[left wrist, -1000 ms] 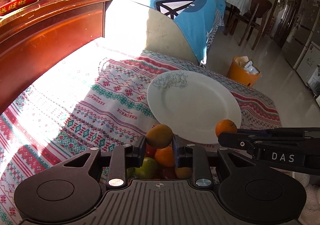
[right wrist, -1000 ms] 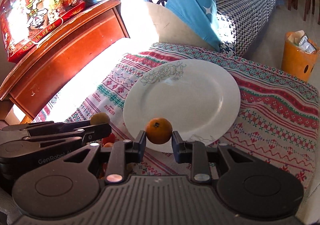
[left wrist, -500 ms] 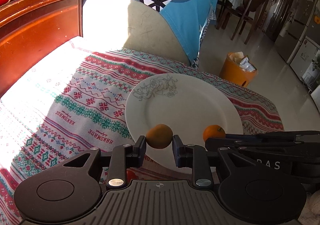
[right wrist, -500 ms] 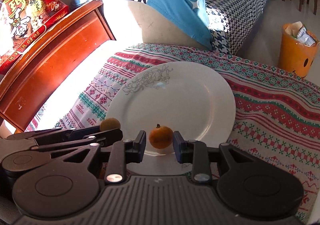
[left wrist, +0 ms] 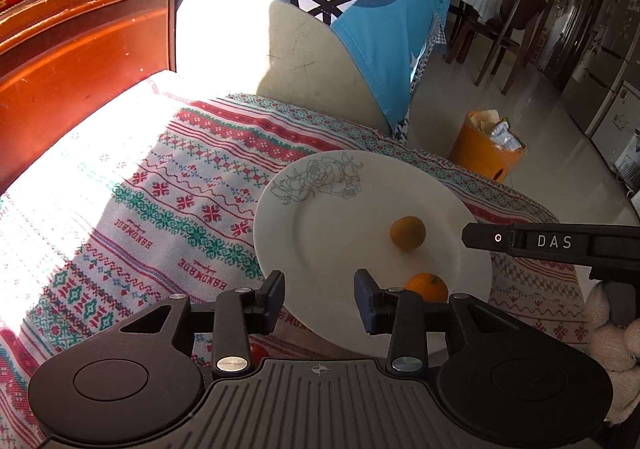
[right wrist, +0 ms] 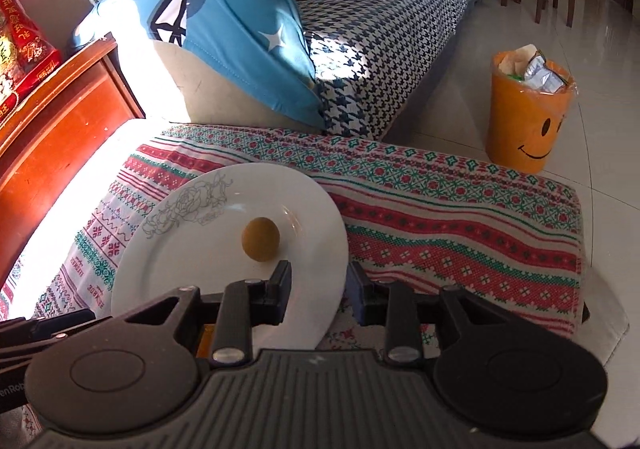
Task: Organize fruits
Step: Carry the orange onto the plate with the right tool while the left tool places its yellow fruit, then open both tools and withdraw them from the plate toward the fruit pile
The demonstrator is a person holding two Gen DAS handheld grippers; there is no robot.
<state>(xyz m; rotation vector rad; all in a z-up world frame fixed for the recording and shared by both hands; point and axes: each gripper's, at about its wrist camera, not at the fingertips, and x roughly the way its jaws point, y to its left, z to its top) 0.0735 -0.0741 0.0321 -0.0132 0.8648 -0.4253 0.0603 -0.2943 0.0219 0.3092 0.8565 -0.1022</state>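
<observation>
Fruits lying free on the white plate (left wrist: 320, 249).

Left gripper (left wrist: 319, 299) and right gripper (right wrist: 316, 295) are both hovering spread and empty over the plate's near rim; brownish fruit (left wrist: 407, 232) is sitting mid-plate, orange (left wrist: 427, 286) near the rim, patterned cloth (left wrist: 160, 209) stretching left.

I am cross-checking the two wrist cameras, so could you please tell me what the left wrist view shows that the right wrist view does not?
Only the left wrist view shows the bright orange tangerine on the plate's near edge, and the right gripper's finger marked DAS.

Only the right wrist view shows the houndstooth sofa cover and the bin's smiley face.

Both show the white plate, the dull yellowish fruit on it, the patterned cloth and the orange bin. Both grippers are open and empty.
</observation>
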